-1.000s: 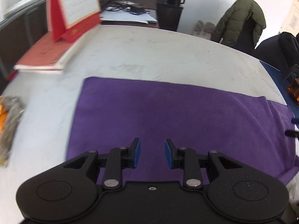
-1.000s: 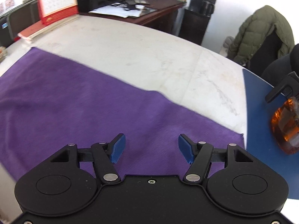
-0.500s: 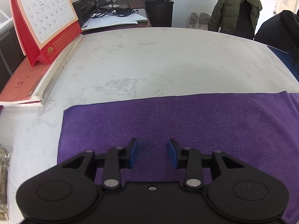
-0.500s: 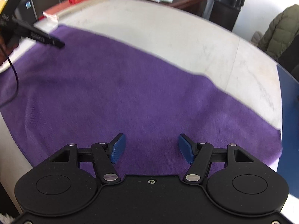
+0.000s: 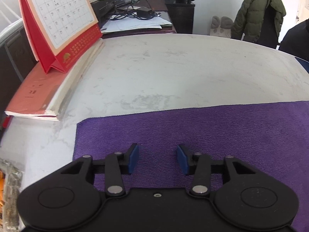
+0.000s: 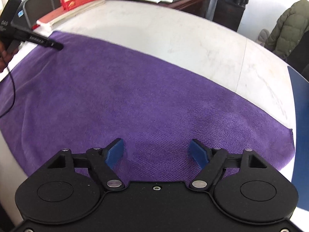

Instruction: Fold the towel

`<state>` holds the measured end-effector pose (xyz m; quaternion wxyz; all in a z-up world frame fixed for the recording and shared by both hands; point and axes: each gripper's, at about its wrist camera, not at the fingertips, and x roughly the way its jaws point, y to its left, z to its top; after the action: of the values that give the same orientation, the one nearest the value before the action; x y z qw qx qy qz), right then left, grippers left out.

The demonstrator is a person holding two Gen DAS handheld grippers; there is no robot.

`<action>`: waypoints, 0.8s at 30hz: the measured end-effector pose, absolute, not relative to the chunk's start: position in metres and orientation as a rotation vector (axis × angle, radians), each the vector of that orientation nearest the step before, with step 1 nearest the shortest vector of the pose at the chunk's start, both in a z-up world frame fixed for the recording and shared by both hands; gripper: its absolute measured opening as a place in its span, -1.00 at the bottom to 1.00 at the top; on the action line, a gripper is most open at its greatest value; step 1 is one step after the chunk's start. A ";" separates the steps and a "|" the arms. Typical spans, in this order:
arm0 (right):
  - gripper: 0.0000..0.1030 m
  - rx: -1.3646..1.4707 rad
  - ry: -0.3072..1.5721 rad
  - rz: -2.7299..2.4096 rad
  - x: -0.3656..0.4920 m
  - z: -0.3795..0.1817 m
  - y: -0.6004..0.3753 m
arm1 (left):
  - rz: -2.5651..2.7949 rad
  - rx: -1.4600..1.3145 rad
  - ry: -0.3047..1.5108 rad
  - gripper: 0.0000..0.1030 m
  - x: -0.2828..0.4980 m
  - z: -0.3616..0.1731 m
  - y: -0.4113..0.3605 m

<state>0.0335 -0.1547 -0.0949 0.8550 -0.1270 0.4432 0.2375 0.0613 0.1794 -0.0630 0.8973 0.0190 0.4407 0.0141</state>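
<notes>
Towel (image 5: 212,135) flat on my table (image 5: 173,67), left gripper (image 5: 158,158) above its left end, jaws apart, just widened, empty, right gripper (image 6: 156,151) above its right end, jaws spreading wider, empty

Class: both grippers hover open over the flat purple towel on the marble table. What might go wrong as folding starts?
1. The purple microfibre towel lies flat, so the left gripper or right gripper may pinch nothing.
2. A sweeping fold might knock the red desk calendar standing beside the towel's far left corner.
</notes>
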 end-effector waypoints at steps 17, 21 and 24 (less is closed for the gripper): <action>0.01 0.397 0.923 0.137 -0.020 -0.092 -0.323 | -0.422 0.055 0.995 -0.38 0.011 -0.061 0.036; -0.25 0.340 0.916 0.136 0.005 -0.102 -0.323 | -0.416 0.117 1.005 -0.39 0.004 -0.068 0.023; -0.36 0.338 0.907 0.121 0.028 -0.110 -0.321 | -0.415 0.152 1.018 -0.39 0.000 -0.074 0.019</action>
<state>0.0285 -0.3209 -0.1099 0.8833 0.1625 0.4358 0.0581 0.0003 0.0185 -0.0737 0.8500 0.0722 0.4833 -0.1968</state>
